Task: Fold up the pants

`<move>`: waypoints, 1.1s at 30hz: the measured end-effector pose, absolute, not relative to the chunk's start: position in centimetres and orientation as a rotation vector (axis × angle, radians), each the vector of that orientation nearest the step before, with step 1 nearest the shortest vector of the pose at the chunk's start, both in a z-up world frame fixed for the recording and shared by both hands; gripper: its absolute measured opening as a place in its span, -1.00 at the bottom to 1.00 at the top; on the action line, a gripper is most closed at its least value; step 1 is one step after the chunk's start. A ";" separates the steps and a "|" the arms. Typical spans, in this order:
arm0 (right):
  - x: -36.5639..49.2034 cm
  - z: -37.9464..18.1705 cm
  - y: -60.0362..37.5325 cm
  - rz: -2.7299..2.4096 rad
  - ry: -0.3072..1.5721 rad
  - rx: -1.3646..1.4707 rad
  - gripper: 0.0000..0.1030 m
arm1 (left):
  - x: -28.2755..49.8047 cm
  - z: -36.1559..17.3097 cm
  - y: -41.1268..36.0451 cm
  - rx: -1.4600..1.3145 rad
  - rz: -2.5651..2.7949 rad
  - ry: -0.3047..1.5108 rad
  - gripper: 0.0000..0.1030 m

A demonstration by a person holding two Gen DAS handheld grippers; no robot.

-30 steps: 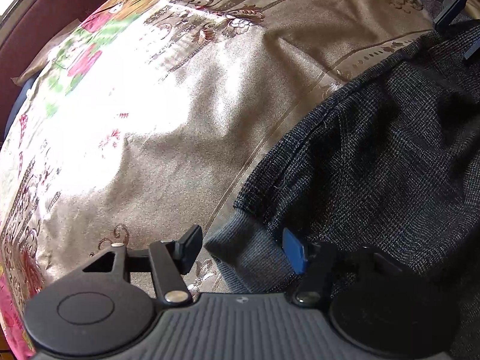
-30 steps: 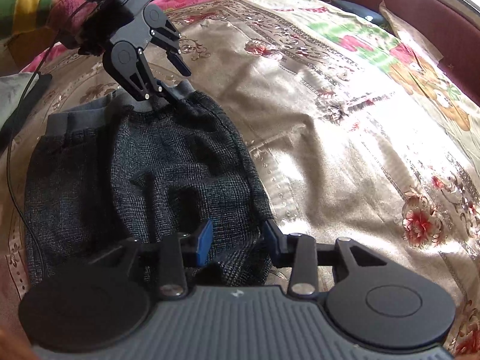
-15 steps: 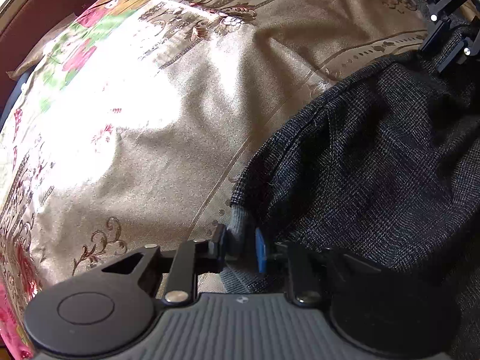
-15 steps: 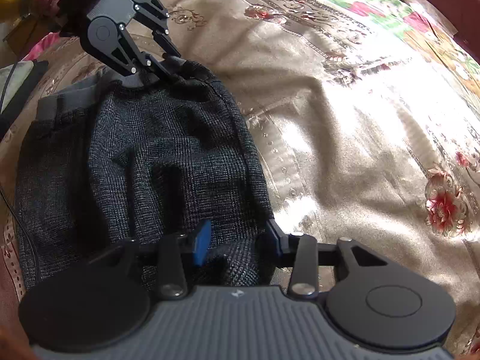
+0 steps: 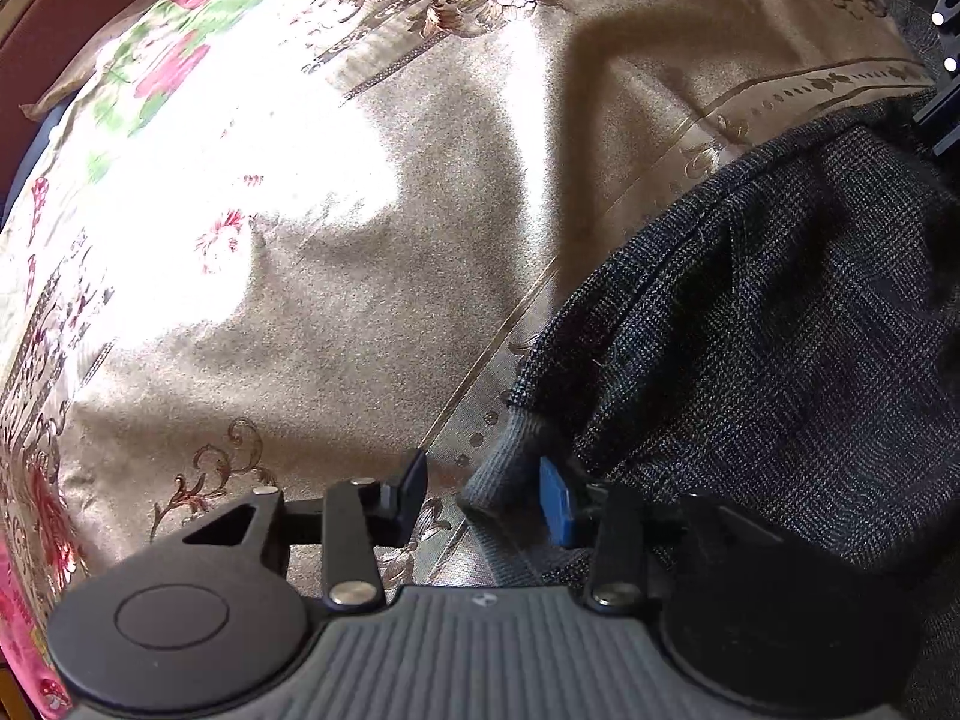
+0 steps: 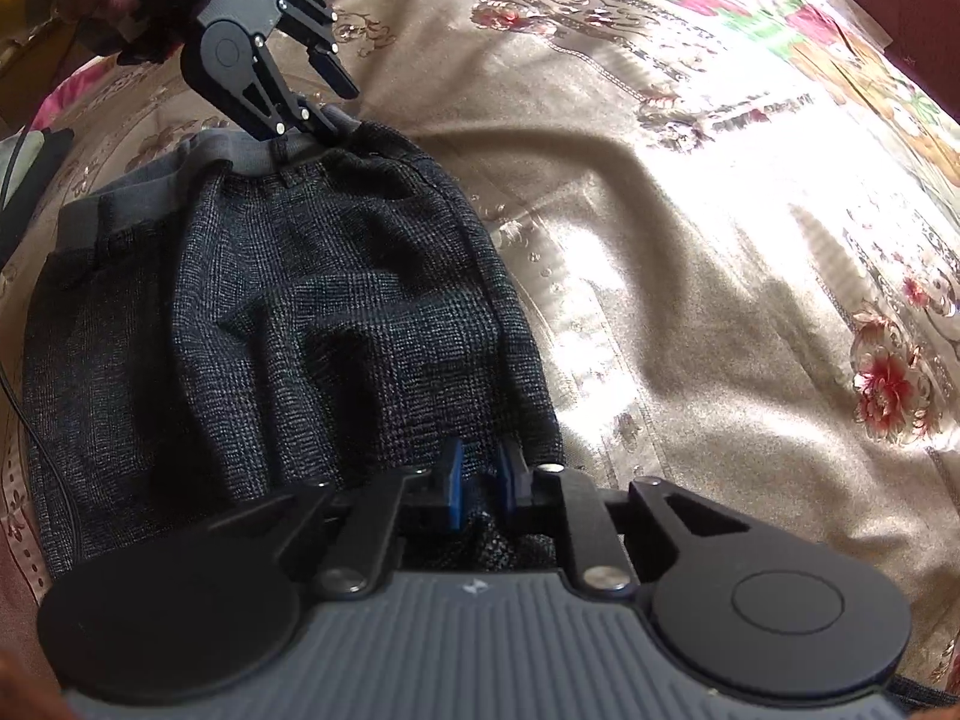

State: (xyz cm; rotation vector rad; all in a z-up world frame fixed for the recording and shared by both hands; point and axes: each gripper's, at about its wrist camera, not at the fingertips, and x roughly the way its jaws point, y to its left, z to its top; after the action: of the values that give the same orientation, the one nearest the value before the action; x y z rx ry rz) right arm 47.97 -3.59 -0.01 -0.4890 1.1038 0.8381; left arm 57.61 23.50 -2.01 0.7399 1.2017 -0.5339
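Observation:
Dark grey checked pants (image 6: 288, 312) lie folded on the bedspread, grey ribbed waistband (image 6: 138, 192) at the far end. My left gripper (image 5: 483, 489) is open at the waistband corner (image 5: 510, 456), which lies between its fingers against the blue pad (image 5: 555, 501). It also shows in the right wrist view (image 6: 336, 102), open above that corner. My right gripper (image 6: 480, 480) is shut on the near edge of the pants. It shows at the right edge of the left wrist view (image 5: 942, 90).
The pants lie on a beige satin bedspread (image 6: 690, 276) with floral borders, sunlit in patches. A dark red bed frame (image 5: 72, 6) runs along the far side. A black cable (image 6: 24, 396) lies left of the pants.
My left gripper closed on the waistband corner, then opened again; the corner has dropped. My right gripper has closed on the pants' near edge.

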 end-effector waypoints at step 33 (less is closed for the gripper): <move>40.9 6.9 -4.4 0.713 0.985 -0.452 -0.39 | 36.5 4.9 22.9 0.675 -0.581 0.990 -0.58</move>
State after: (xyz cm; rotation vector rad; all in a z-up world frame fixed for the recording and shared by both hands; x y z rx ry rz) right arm 40.86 -4.36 6.88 -0.4521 0.9848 0.7125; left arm 36.54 22.91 4.88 0.6747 0.9898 -0.5810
